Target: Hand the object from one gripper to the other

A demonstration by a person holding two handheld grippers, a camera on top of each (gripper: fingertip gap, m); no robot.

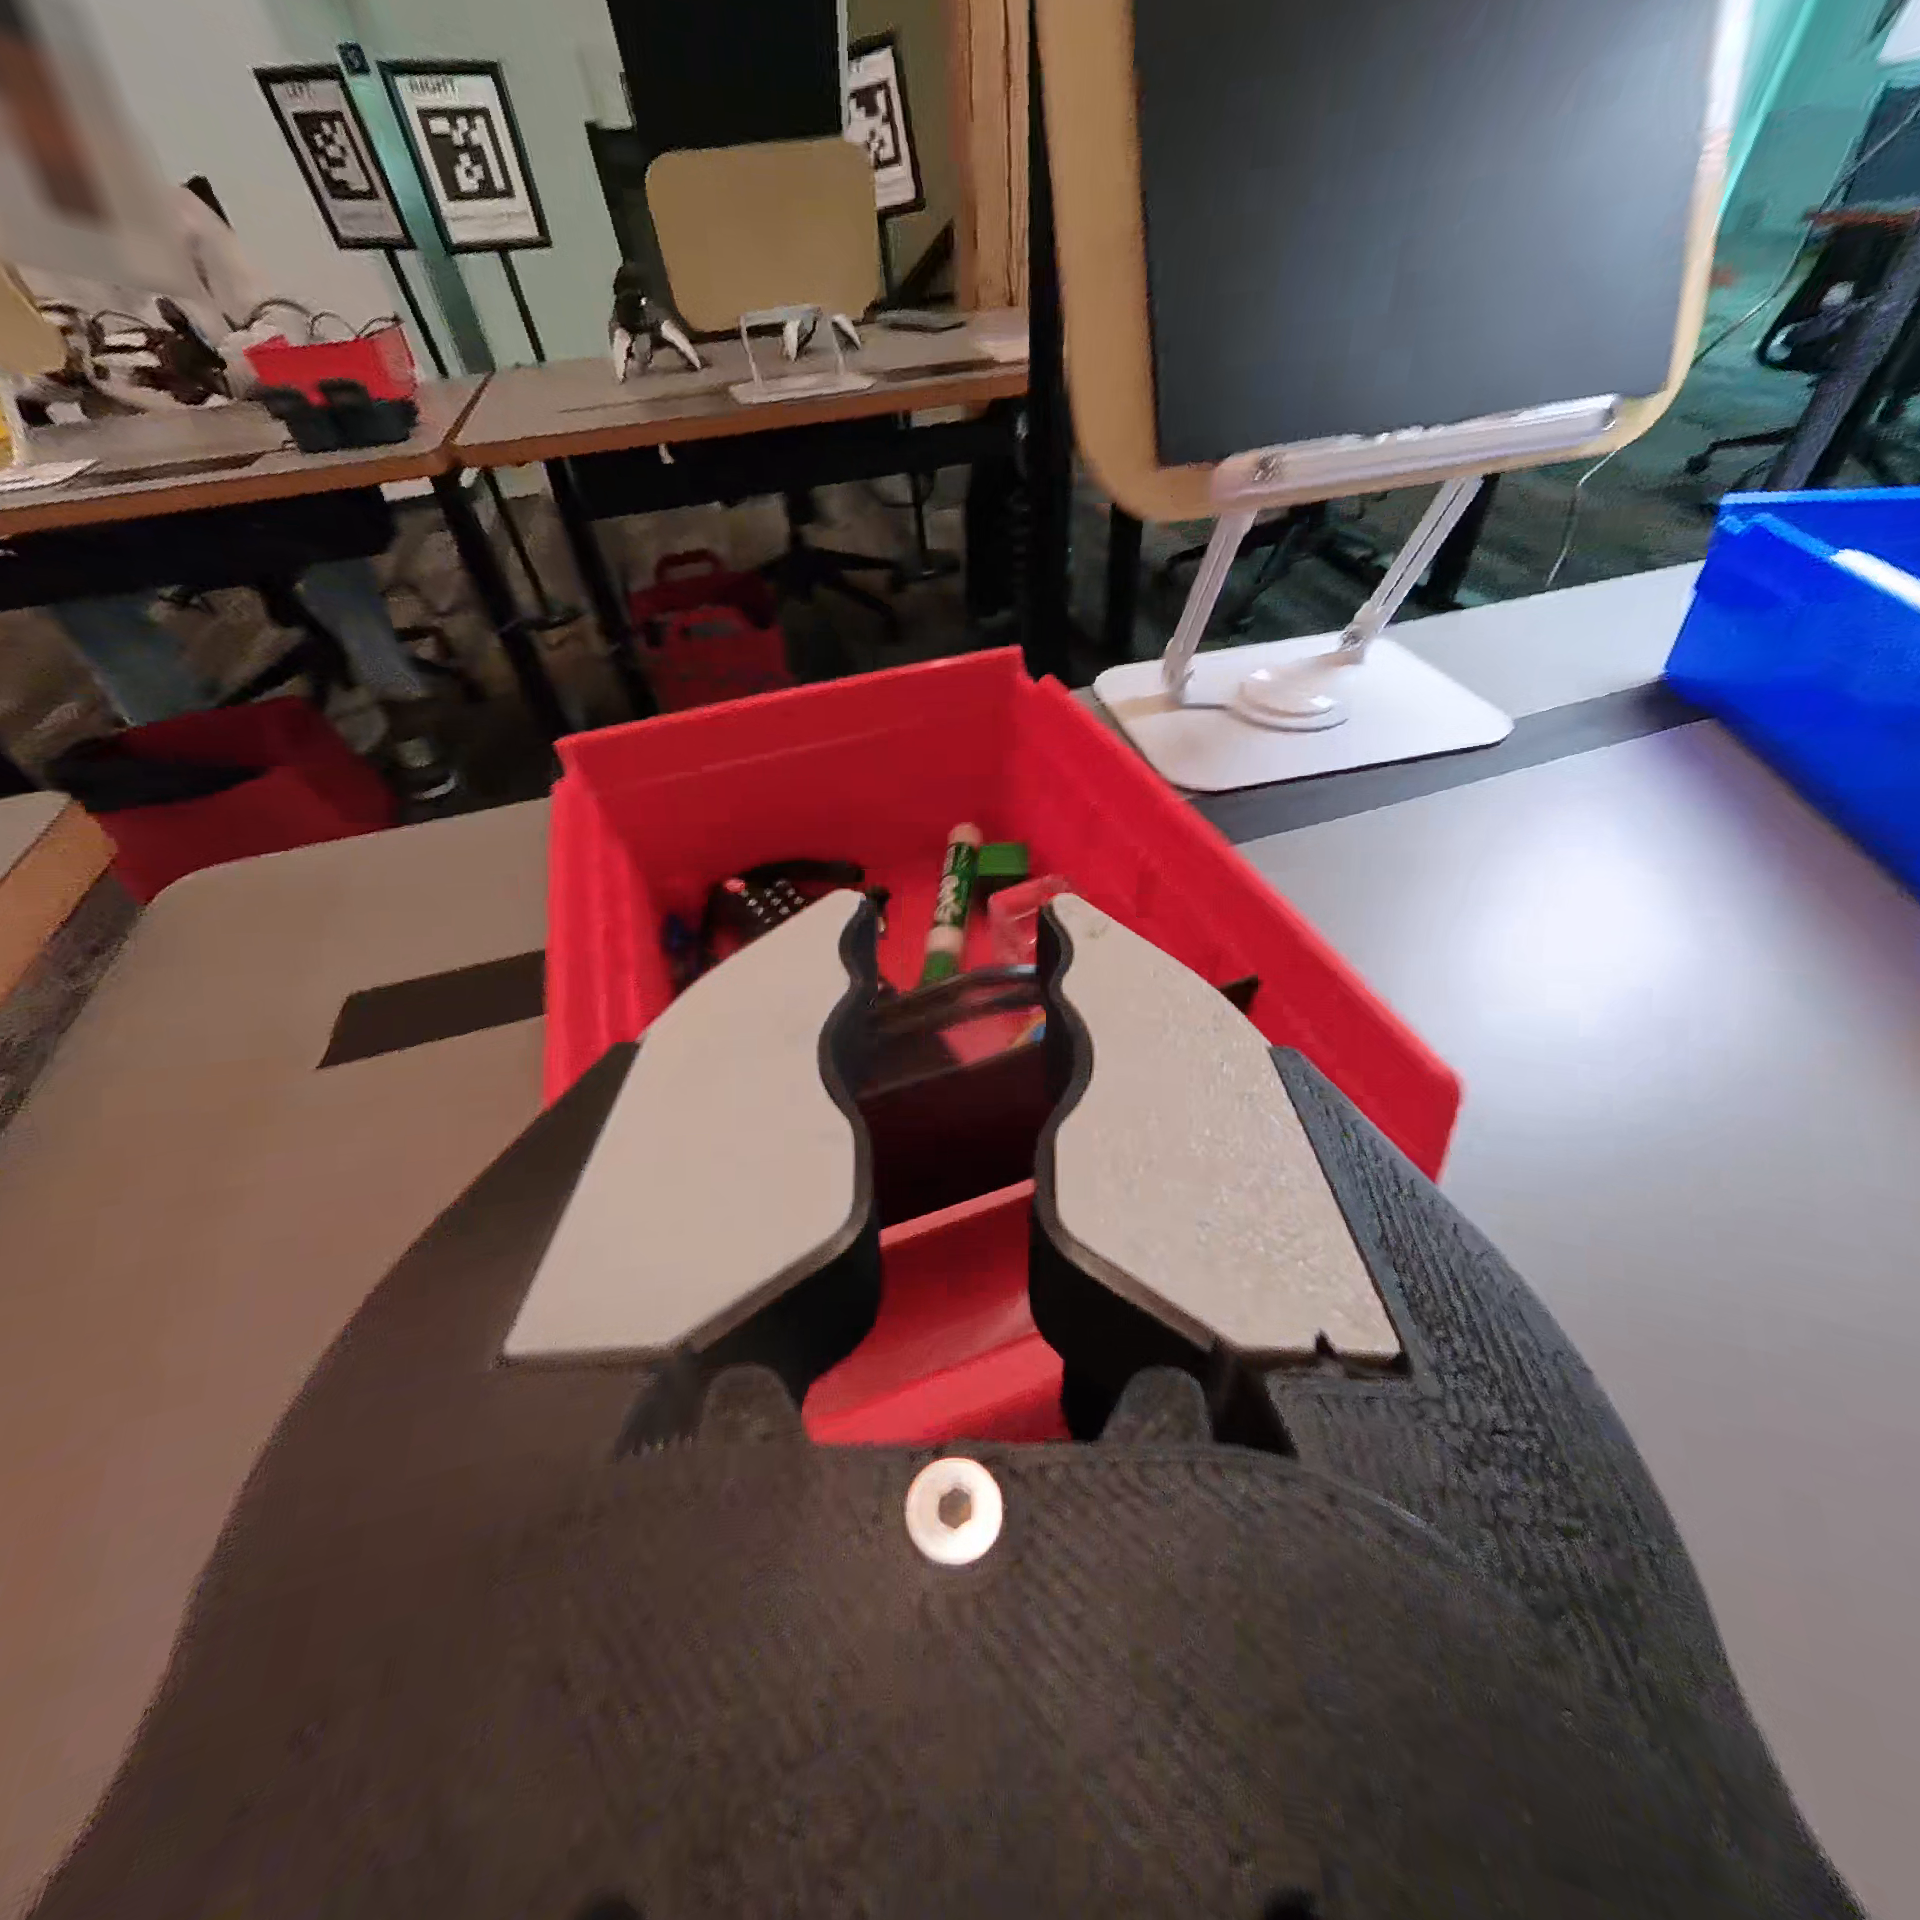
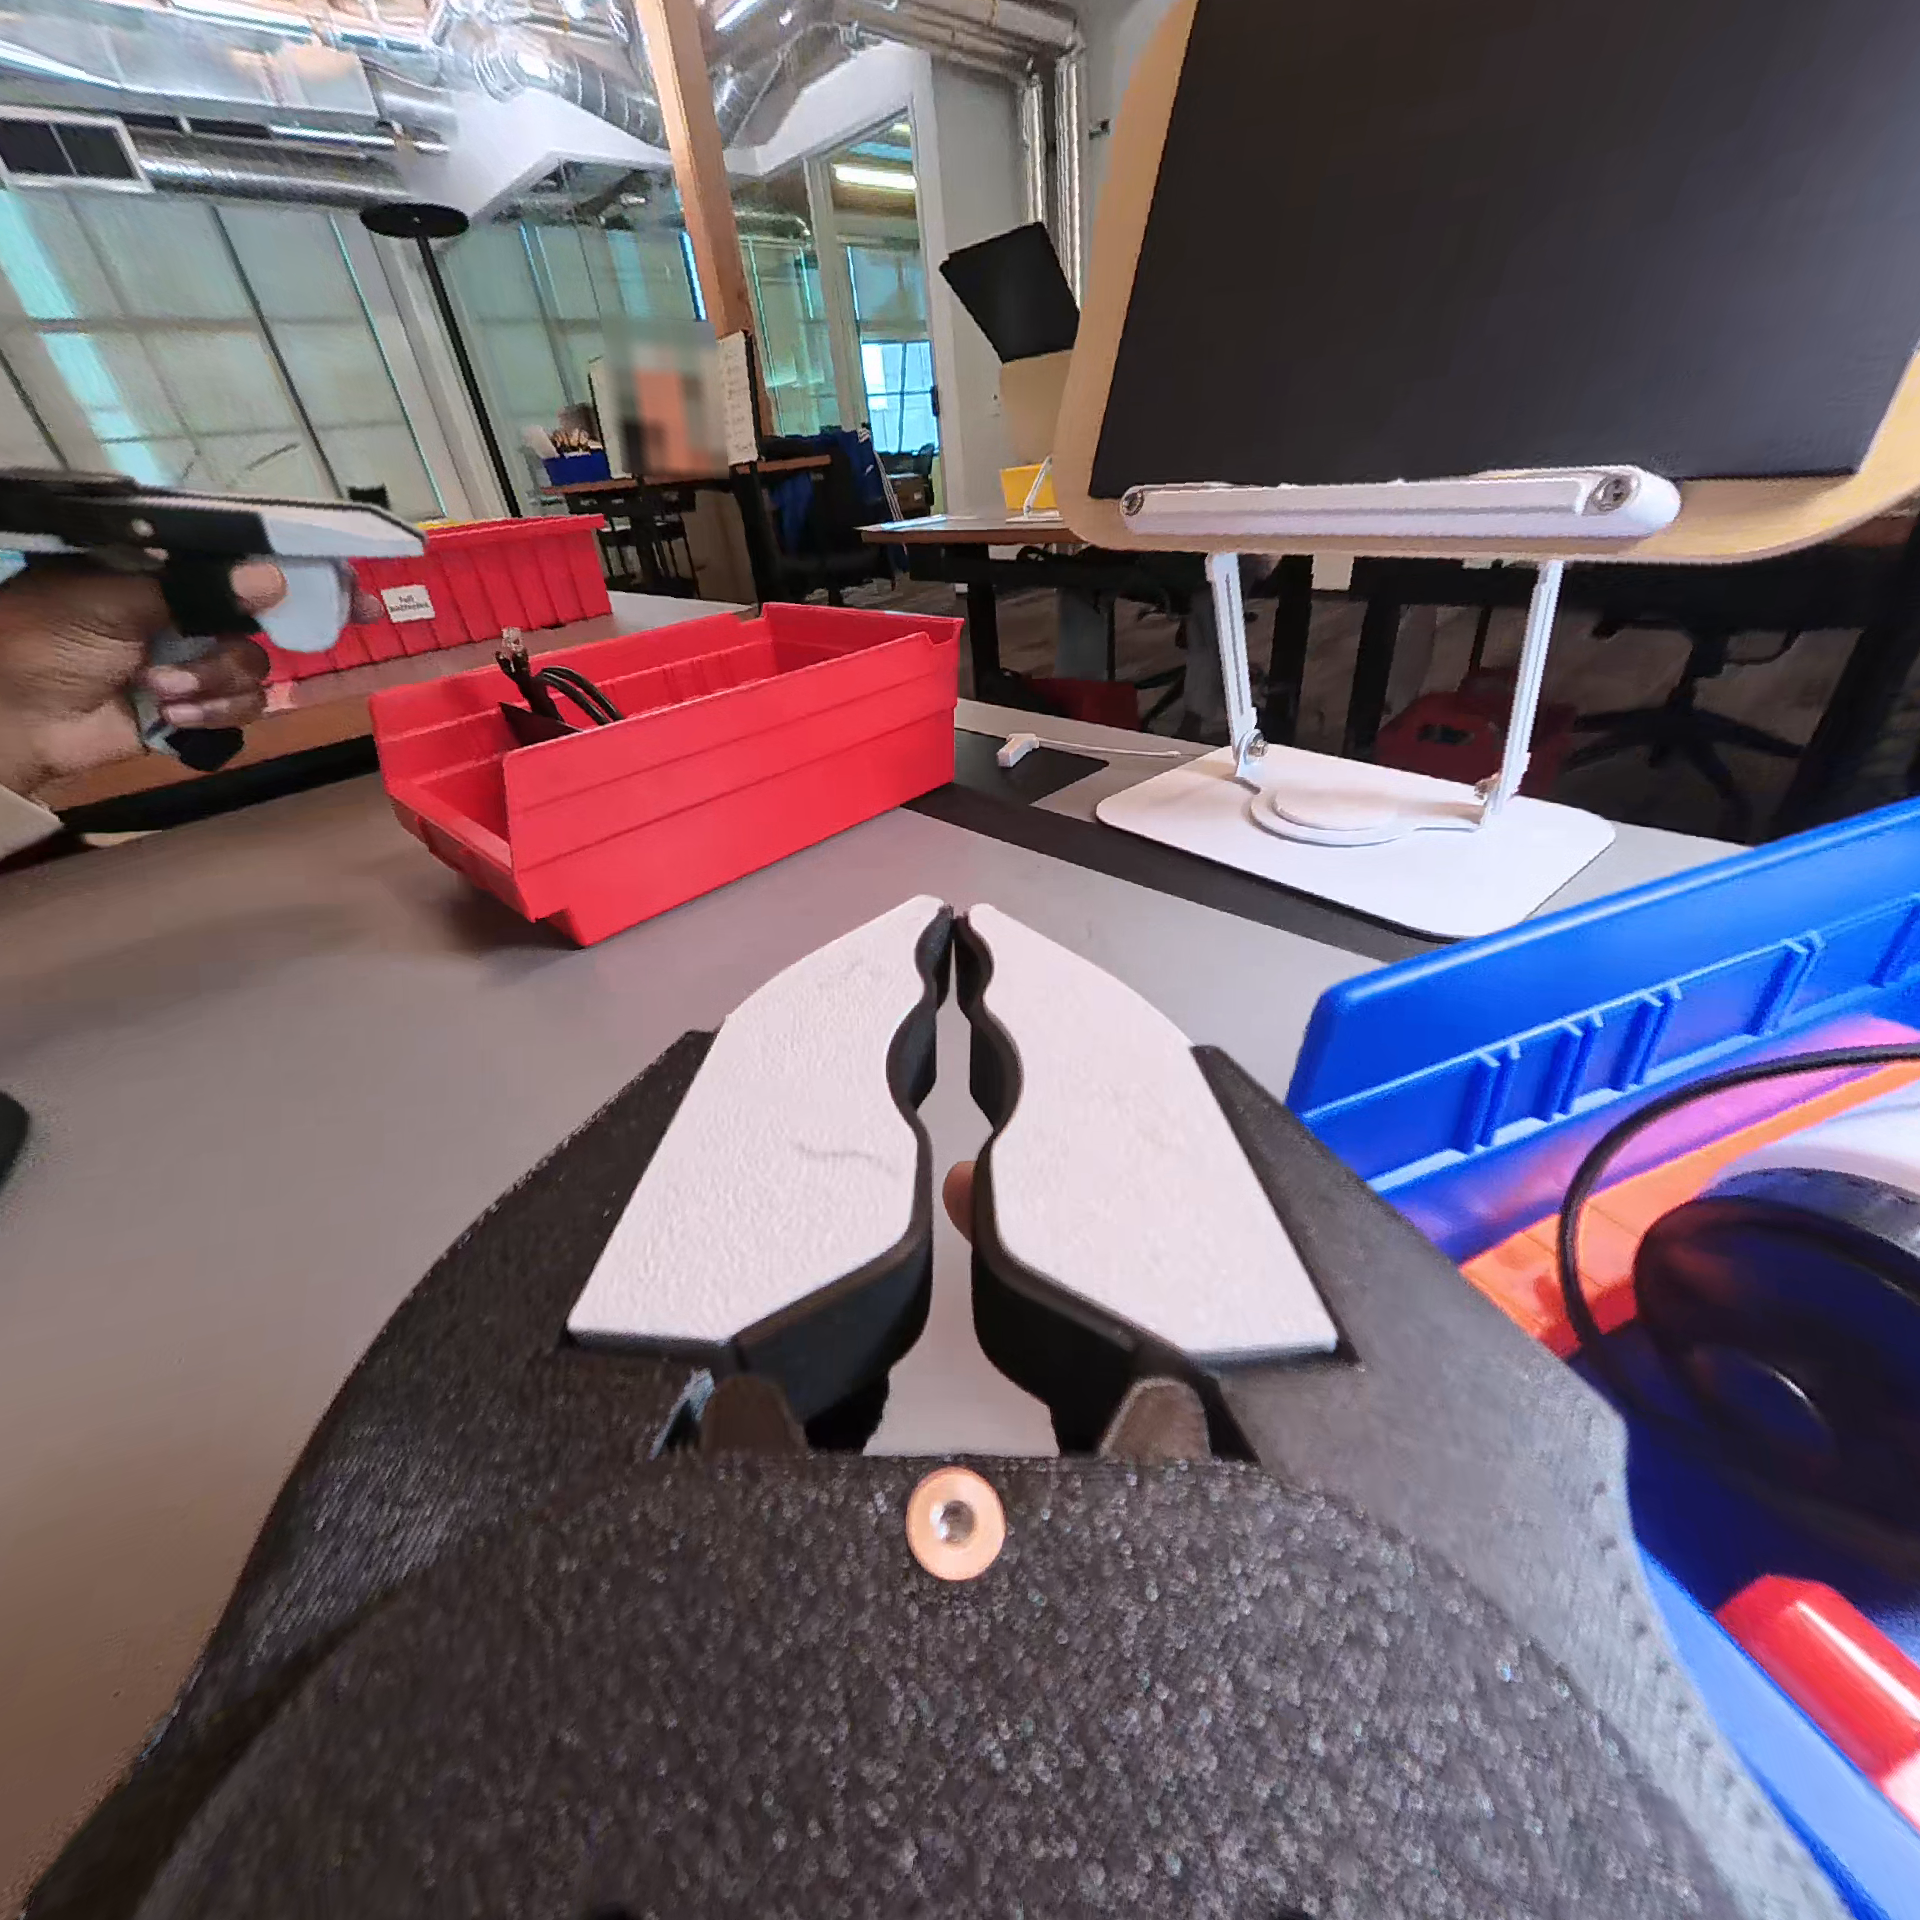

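Note:
My left gripper (image 1: 956, 914) is open and empty, and hangs over the near end of a red bin (image 1: 790, 727). In the bin lie a green marker (image 1: 951, 904), a black cable (image 1: 977, 987), a black dotted item (image 1: 769, 899) and a green block (image 1: 1003, 862). My right gripper (image 2: 951, 920) is shut and empty, low over the grey table (image 2: 312, 1039), beside a blue bin (image 2: 1558, 1039). The right wrist view also shows the red bin (image 2: 727, 769) and, far left, the left gripper (image 2: 343, 540) in a hand (image 2: 104, 655).
A dark panel on a white stand (image 2: 1351, 821) stands behind the bins; it also shows in the left wrist view (image 1: 1299, 717). The blue bin (image 1: 1808, 665) holds a black roll (image 2: 1787, 1351) and a red item (image 2: 1849, 1683). Other tables stand behind. My right fingertips sit around 40 cm from my left ones.

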